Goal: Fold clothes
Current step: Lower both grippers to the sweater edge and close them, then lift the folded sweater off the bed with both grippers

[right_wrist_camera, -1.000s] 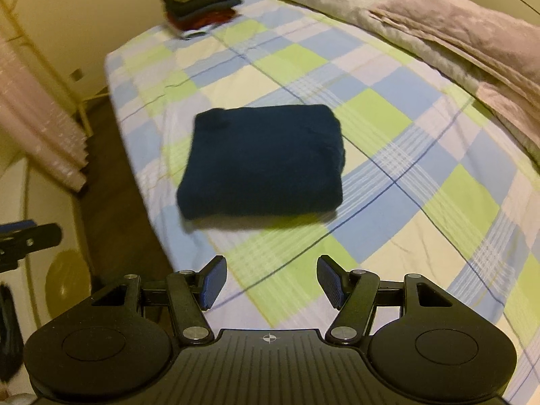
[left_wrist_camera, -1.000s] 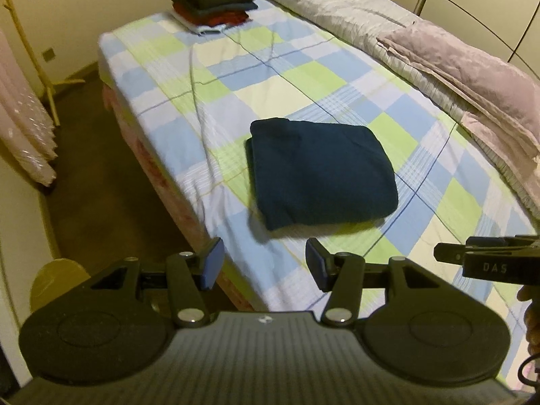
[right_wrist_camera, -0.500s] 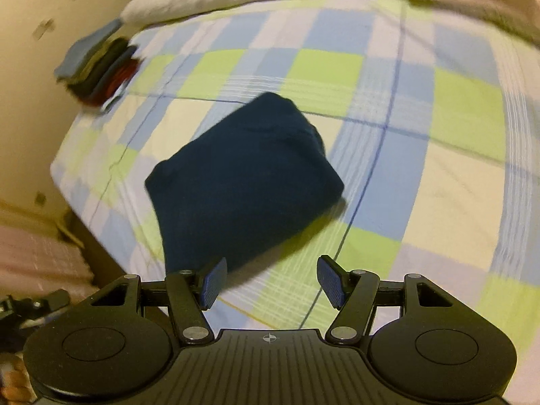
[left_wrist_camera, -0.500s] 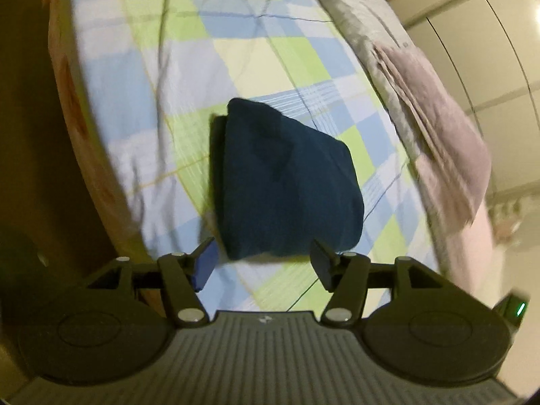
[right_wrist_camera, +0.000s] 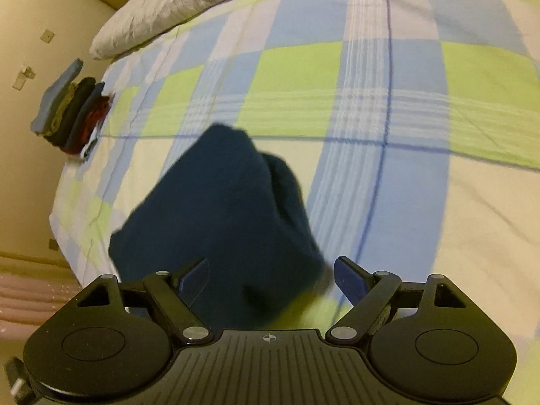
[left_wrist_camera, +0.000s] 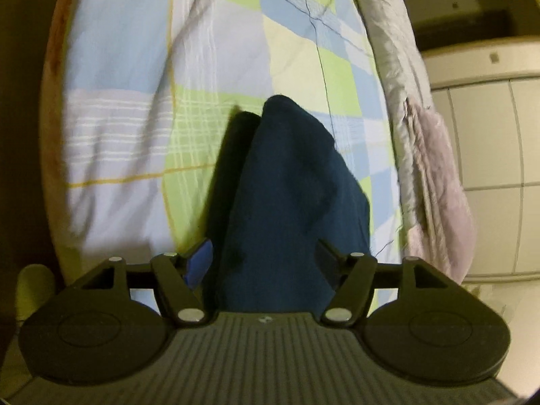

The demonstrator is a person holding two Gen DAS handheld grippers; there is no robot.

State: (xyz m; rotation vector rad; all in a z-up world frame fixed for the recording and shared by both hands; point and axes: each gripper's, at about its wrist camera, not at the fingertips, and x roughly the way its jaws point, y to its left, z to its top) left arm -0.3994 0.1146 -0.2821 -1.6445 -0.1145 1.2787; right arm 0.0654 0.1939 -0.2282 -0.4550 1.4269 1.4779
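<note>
Folded navy garment (left_wrist_camera: 290,195) flat on checked bedsheet (left_wrist_camera: 118,101). L gripper (left_wrist_camera: 263,253) and R gripper (right_wrist_camera: 270,278): jaws just been opening, now wide apart, straddling garment's near end, pads not pressing.

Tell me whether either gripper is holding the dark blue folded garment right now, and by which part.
Nothing is held. The left gripper and right gripper are open, straddling near corners of the folded garment on the bed; their jaws have just been opening.
</note>
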